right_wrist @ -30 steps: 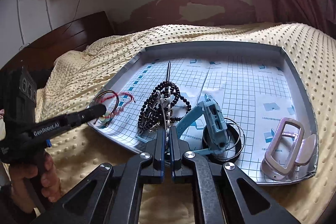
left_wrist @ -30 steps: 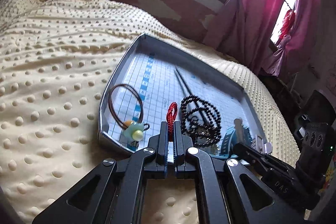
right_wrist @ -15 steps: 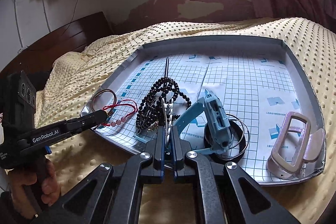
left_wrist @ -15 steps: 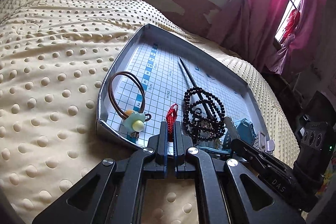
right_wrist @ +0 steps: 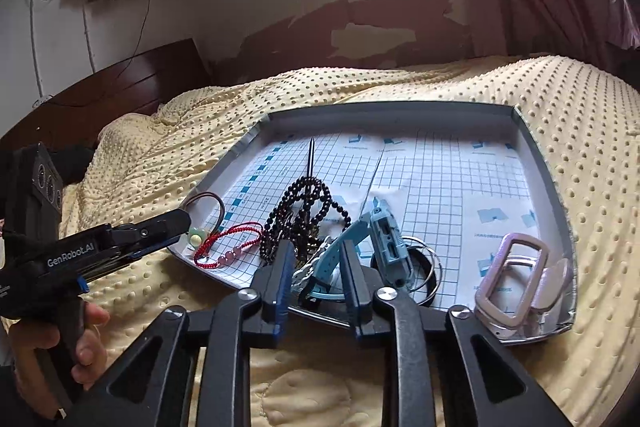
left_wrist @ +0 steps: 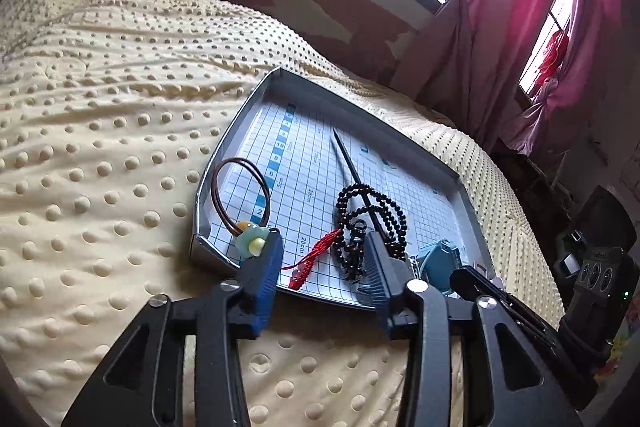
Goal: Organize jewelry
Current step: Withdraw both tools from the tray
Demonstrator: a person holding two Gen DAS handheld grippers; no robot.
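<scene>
The red cord bracelet (left_wrist: 316,259) lies loose in the grey tray (left_wrist: 256,99) between the left gripper (left_wrist: 324,267)'s parted jaws; "GenRobot.AI" marks that gripper; right gripper (right_wrist: 316,275) jaws apart, over the blue watch strap (right_wrist: 340,251).

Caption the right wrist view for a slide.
Open right gripper hovers over a blue watch in the grid-lined tray, beside black beads and red bracelet.

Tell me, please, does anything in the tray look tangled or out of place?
Yes: the black beads lie heaped over a dark stick, crowded with the blue strap at the tray's near edge; the far half is bare.
</scene>
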